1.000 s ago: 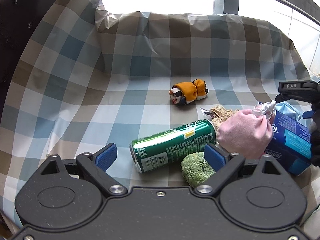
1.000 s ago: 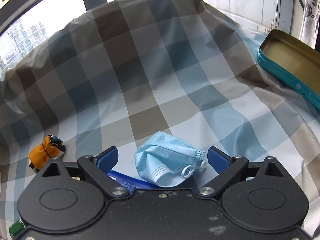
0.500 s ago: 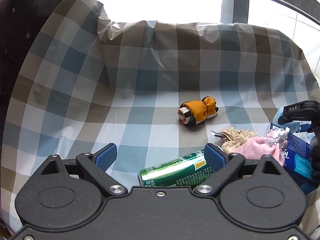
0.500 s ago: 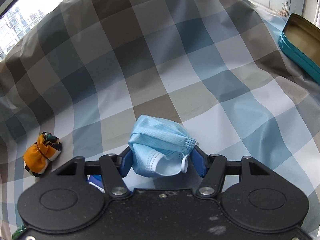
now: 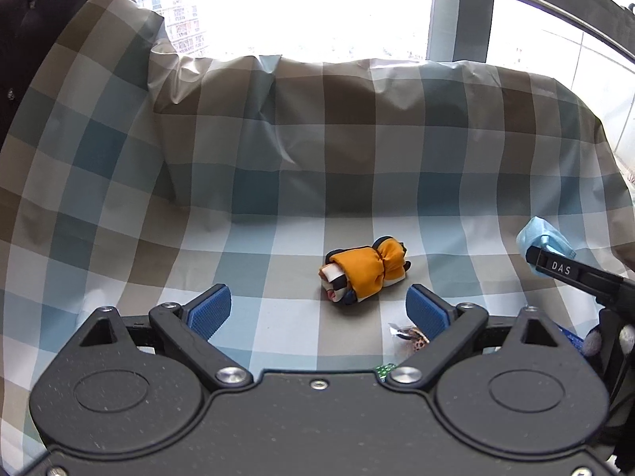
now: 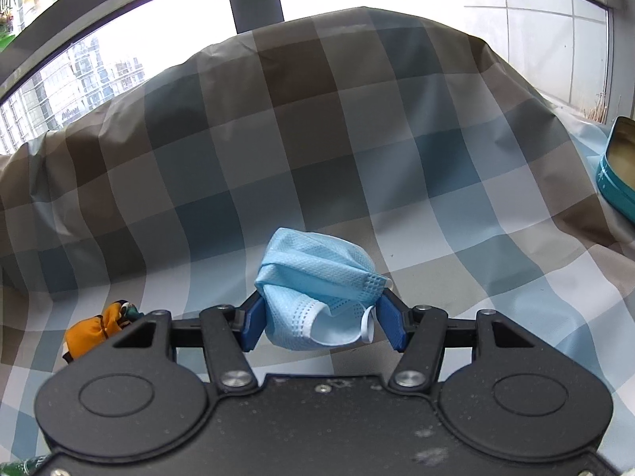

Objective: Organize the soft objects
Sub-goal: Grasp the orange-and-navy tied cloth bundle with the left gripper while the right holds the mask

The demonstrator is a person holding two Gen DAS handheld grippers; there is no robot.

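The crumpled blue face mask (image 6: 317, 297) sits pinched between the blue pads of the right gripper (image 6: 319, 323), lifted clear of the checked cloth (image 6: 357, 150); the bulk of it bulges above and ahead of the pads, with a white ear loop (image 6: 367, 323) dangling by the right pad; in the left wrist view the same mask shows as a blue tuft at the far right edge, above the cloth. The step in hand looks like carrying the mask to the teal tin (image 6: 617, 174), which lies open at the right edge of the right wrist view, well apart from the mask; to do it well, keep the squeeze steady, since the grip is on loose folds and could slip; travel high enough that the loop does not drag on the cloth or snag the tin's rim; let go only once the mask hangs over the tin's inside.

The left gripper (image 5: 319, 311) stands wide and holds nothing; the orange fabric bundle (image 5: 365, 273) lies on the cloth just beyond and between its pads, a likely next soft thing; approach so the pads straddle its thick middle, and press low so they catch the cloth roll and not just a flap; a small spotted scrap (image 5: 412, 337) lies close by the right pad and should be left out of the bite.
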